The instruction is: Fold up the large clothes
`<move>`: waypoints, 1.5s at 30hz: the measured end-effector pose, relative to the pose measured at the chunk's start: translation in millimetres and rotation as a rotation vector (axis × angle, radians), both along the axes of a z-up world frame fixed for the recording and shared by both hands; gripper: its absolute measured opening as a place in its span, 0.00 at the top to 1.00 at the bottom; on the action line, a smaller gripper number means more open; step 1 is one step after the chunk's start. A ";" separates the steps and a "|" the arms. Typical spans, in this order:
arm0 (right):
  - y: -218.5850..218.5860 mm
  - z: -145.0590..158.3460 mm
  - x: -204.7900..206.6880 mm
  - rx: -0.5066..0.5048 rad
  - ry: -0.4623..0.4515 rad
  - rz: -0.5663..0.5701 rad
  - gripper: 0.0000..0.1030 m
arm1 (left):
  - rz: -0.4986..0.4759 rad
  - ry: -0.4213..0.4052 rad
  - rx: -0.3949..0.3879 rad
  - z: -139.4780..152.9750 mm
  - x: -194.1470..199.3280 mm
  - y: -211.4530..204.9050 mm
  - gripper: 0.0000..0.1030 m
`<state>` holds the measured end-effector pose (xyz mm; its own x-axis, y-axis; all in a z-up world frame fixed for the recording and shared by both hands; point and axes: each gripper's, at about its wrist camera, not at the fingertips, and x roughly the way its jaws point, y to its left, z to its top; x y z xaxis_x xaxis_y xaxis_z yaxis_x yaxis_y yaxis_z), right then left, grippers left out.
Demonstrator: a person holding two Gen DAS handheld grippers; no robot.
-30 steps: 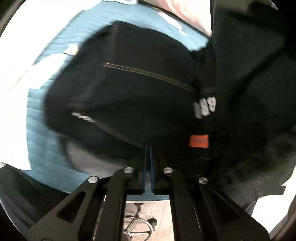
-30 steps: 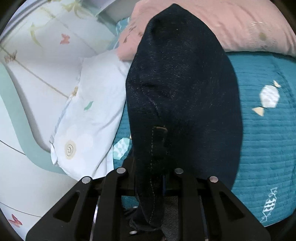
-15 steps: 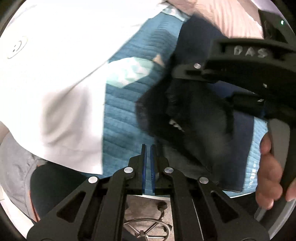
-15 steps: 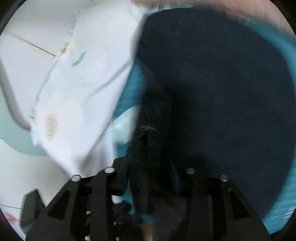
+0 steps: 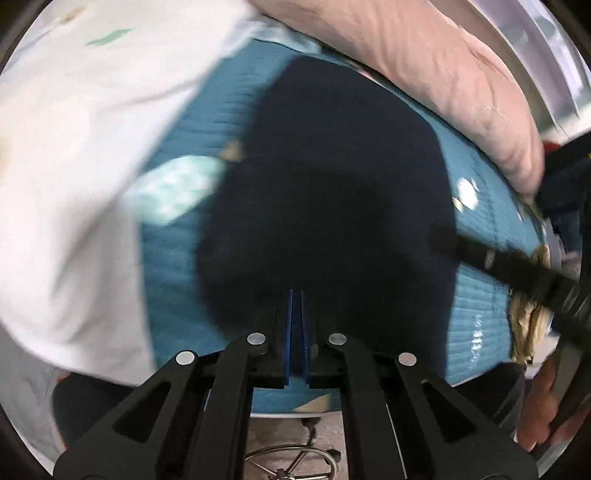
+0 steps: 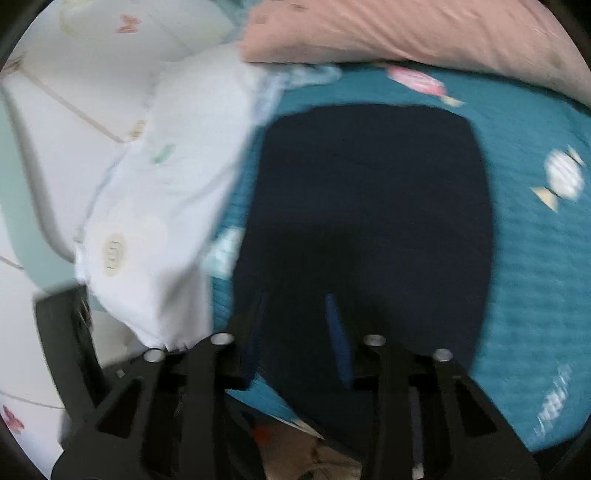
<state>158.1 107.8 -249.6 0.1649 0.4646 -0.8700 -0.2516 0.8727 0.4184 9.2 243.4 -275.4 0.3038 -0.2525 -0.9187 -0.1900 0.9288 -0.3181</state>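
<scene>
Lying folded flat on the teal bed cover (image 6: 524,258), the dark jeans (image 6: 369,221) seem released: left tool (image 5: 295,306) pinched empty, right tool (image 6: 295,314) closing, apparently gripping nothing.

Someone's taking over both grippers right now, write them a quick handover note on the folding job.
Left gripper: shut, holding nothing, above the near edge of the jeans.
Right gripper: jaws closing, no clear grip on the cloth under them.
Jeans: folded into a dark rectangle, flat on the teal blanket, between the white pillow and the pink pillow.
Done: folds appear made.
Left: check the edges, smooth if needed; blur hides details.
</scene>
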 end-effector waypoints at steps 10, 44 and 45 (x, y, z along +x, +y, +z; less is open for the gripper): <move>-37.0 -105.8 -25.7 -0.005 0.209 -0.163 1.00 | -0.040 0.142 0.022 -80.9 25.8 -12.0 0.98; -54.1 -116.9 -55.3 -0.173 0.238 -0.129 1.00 | -0.065 0.176 0.049 -81.2 16.8 38.7 0.97; -48.2 -119.9 -56.7 -0.204 0.223 -0.115 1.00 | -0.064 0.177 0.048 -83.4 15.5 36.2 0.97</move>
